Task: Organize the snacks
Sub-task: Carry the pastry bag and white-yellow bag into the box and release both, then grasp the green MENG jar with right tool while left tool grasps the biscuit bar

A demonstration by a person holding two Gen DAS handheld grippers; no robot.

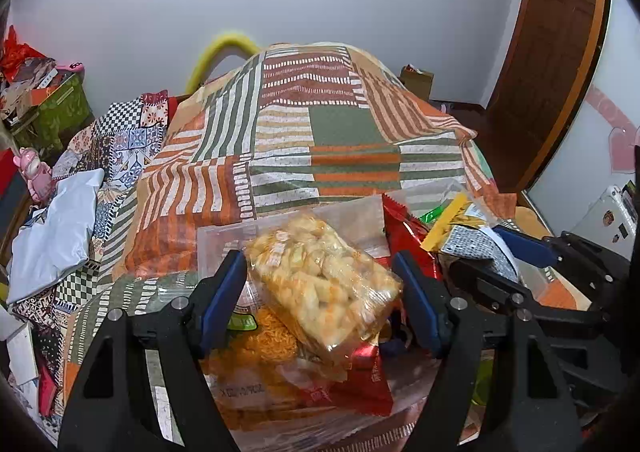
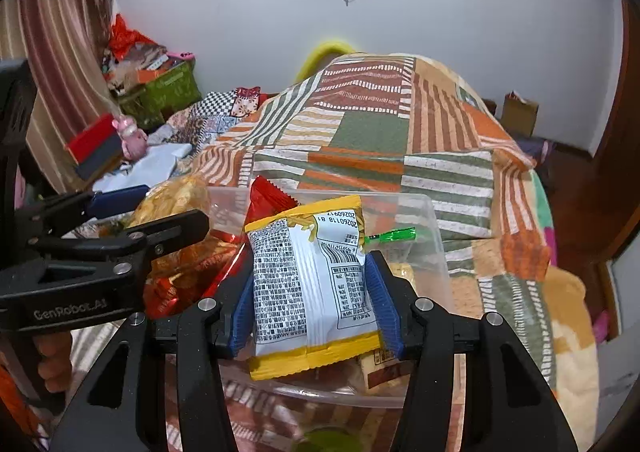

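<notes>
My left gripper (image 1: 320,284) is wide open around a clear bag of pale puffed snacks (image 1: 324,280), which lies on other packets in a clear plastic bin (image 1: 224,240); the blue pads do not press the bag. My right gripper (image 2: 314,292) is shut on a yellow-and-white snack packet (image 2: 312,284), its printed back facing me, held over a second clear bin (image 2: 432,228). A red packet (image 2: 268,196) stands behind it. The right gripper shows in the left wrist view (image 1: 516,248), and the left gripper in the right wrist view (image 2: 120,212).
Both bins sit on a bed with an orange, green and white striped quilt (image 1: 312,132). Orange and red packets (image 1: 352,388) fill the left bin. Clutter, a green box (image 1: 60,108) and a pink toy (image 1: 36,172) lie at the left. A wooden door (image 1: 552,52) is at the right.
</notes>
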